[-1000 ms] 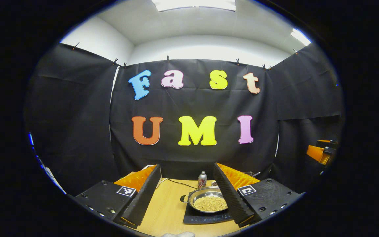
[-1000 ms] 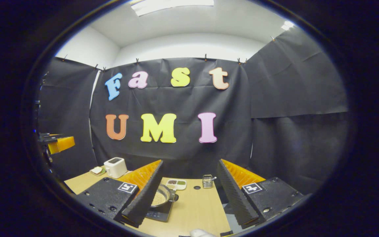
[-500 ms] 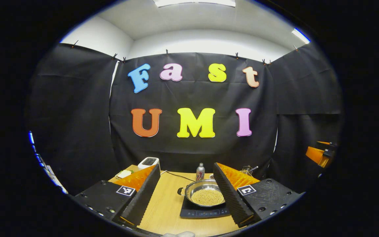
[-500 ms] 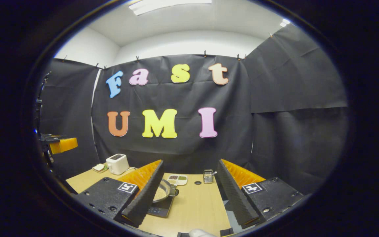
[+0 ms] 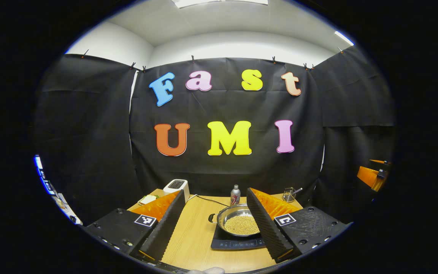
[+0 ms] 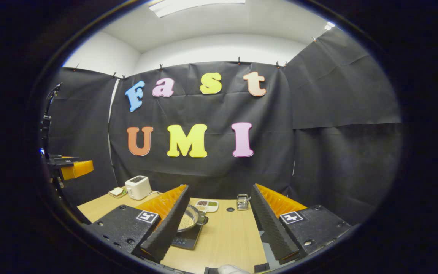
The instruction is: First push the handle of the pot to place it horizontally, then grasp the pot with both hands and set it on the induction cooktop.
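A steel pot (image 5: 238,222) full of small yellow beans sits on the black induction cooktop (image 5: 234,242). Its small black side handle (image 5: 212,218) points left in the left gripper view. My left gripper (image 5: 216,191) is open, held back from the pot with nothing between its fingers; its right finger hides the pot's right edge. In the right gripper view the pot (image 6: 189,220) and the cooktop (image 6: 186,239) lie partly behind the left finger. My right gripper (image 6: 219,187) is open and empty over bare table. The other gripper (image 5: 371,177) (image 6: 70,168) shows off to the side in each view.
The wooden table (image 6: 230,236) carries a white toaster (image 6: 138,187), a small plate of food (image 6: 117,191), a divided dish (image 6: 207,205) and a wire holder (image 6: 243,201) along the back. A small bottle (image 5: 235,195) stands just behind the pot. Black cloth walls close in the booth.
Both views have tilted down a little, so more of the table's back shows. The pot stays on the cooktop, and both grippers stay open and clear of it.
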`<state>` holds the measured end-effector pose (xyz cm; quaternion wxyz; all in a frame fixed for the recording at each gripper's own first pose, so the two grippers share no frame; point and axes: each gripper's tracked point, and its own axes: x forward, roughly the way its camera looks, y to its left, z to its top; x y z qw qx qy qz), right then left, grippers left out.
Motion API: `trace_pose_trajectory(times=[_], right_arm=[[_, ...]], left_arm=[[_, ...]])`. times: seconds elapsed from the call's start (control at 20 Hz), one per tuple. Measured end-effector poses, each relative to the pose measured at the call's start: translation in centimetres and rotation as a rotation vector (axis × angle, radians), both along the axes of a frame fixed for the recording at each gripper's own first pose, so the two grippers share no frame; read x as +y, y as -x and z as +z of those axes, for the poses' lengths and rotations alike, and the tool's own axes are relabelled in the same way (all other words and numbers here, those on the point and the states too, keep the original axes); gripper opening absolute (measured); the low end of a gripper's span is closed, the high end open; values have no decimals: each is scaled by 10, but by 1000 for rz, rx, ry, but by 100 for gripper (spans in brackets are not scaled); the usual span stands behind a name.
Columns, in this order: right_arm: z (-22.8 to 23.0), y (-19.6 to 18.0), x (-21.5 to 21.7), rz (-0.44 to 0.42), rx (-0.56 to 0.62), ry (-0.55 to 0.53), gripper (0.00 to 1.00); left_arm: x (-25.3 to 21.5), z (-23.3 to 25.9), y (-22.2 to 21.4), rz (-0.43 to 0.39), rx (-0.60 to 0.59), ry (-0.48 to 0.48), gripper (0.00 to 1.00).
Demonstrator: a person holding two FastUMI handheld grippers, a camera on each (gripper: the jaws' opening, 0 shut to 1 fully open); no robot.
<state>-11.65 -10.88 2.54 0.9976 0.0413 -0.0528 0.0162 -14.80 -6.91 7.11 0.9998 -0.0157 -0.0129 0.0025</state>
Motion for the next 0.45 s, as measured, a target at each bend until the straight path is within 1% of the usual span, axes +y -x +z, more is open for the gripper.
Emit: trace_pose_trajectory(times=[0.25, 0.45], right_arm=[[0, -1, -4, -11, -3, -10, 100], [-1, 1, -4, -12, -3, -20, 100]], left_arm=[[-9, 0, 0, -23, -2, -10, 96], [-8, 1, -2, -26, -2, -28, 96]])
